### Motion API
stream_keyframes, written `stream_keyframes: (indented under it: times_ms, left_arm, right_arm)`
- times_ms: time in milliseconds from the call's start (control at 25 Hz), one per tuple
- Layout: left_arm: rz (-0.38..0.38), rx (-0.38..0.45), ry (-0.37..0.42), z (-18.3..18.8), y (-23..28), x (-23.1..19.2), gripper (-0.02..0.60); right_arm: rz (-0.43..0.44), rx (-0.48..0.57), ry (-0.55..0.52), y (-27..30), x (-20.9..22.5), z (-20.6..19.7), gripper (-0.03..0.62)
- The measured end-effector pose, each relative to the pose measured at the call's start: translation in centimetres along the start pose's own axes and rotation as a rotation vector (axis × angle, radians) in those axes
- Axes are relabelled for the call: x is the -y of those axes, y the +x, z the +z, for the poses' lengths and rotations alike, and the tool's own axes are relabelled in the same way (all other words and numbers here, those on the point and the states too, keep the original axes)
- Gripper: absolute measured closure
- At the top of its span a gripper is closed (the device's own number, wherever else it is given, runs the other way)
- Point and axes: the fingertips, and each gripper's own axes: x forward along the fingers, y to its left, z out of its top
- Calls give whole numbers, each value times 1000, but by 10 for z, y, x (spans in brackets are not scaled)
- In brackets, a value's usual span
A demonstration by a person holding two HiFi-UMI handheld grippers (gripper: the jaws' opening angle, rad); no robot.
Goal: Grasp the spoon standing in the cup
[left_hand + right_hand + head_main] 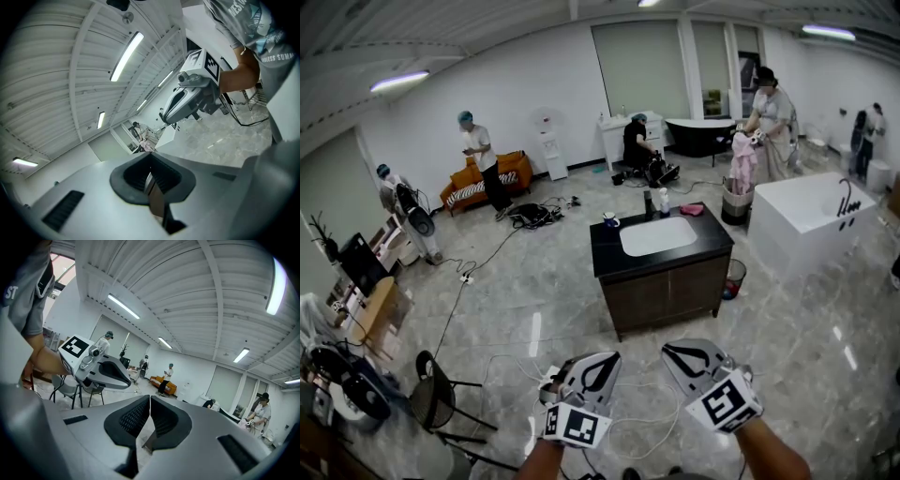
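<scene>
Bottom centre: you held left gripper point(598, 367), right gripper point(686, 356) clenched, empty | cup point(610, 220) mid-frame | spoon probably stiff, slick: pinch its handle.

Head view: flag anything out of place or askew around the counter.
Nothing looks spilled or tipped. The cup stands on the black counter. A pink cloth lies crumpled at its far corner, and loose cables trail across the floor.
</scene>
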Motion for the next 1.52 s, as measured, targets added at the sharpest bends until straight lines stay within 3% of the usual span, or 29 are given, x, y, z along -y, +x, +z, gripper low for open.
stream_keyframes:
  times_ms: [360,880,1520]
  left_arm:
    - [21,-35,9,10,23,13,580]
    - [16,-30,-14,-19,62,-8,580]
    - [9,-16,-19,-102,99,-109,580]
  right_arm:
    - [24,3,-15,-14,28,-22,562]
    - [6,-23,12,16,59,-44,562]
    - [-5,-54,3,144,94,-35,562]
